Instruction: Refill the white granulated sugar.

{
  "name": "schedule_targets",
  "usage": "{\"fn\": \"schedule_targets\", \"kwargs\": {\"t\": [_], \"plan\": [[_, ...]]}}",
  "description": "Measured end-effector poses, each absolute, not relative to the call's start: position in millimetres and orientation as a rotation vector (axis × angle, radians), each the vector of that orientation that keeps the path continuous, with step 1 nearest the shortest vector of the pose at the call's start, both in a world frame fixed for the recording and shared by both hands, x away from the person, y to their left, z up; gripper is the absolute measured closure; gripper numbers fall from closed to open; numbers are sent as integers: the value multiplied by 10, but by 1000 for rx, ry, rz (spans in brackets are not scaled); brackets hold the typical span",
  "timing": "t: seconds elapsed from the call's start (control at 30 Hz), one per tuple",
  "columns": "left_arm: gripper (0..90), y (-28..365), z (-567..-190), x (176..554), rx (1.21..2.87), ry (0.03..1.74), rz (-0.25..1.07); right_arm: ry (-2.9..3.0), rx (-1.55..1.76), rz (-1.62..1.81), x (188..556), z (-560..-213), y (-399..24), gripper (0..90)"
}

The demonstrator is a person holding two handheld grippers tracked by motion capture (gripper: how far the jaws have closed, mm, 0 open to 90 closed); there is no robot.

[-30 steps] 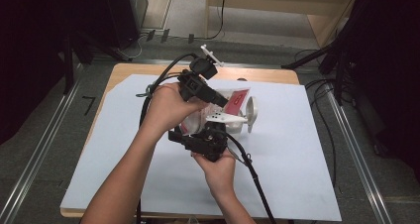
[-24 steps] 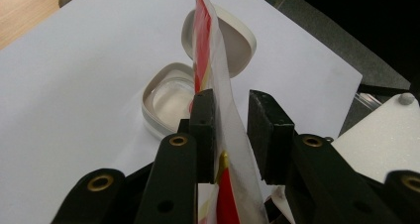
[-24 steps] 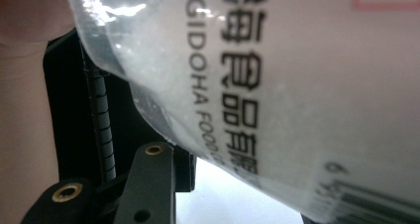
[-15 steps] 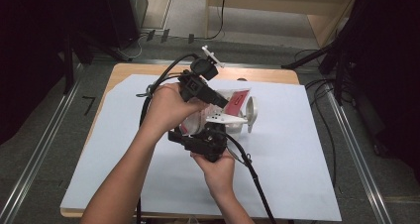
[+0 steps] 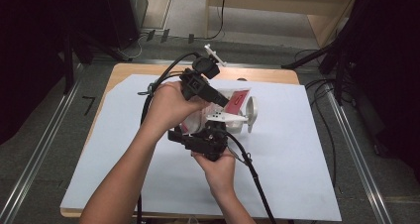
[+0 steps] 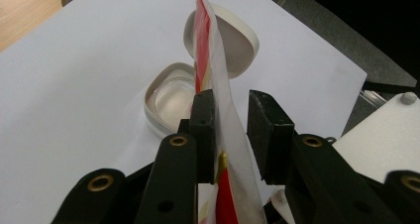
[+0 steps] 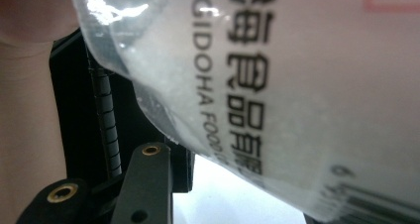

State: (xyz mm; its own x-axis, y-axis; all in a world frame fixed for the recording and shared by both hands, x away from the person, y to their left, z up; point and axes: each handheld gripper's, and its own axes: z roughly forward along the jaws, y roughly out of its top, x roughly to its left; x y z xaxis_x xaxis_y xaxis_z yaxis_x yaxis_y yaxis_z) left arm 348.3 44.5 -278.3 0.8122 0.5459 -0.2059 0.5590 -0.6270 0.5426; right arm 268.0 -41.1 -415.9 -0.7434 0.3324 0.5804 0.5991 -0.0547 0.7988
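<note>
Left gripper view: left claw (image 6: pixel 230 130) astride bag (image 6: pixel 218 85) edge, one pad touching, other apart; right claw (image 7: pixel 163 184) beneath bag, grip unclear; tub (image 6: pixel 171 105) just beyond; tilt slowly over tub.

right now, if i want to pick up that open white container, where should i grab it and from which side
Grip the base of the white container across its rim, coming straight down. It sits flat on the white sheet, mouth up, so the thin walls offer two opposing faces. The hinged lid stands up at the far side and the plastic bag hangs just above, so approaching from the open near side is probably best.
</note>
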Motion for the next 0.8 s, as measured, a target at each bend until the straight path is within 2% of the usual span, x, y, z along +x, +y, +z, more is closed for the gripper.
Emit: {"fn": "schedule_targets", "kwargs": {"t": [0.8], "plan": [[740, 392, -2770, 3466, 2399, 816, -29, -2021, -1024, -1910, 2664, -4155, -413, 629]]}}
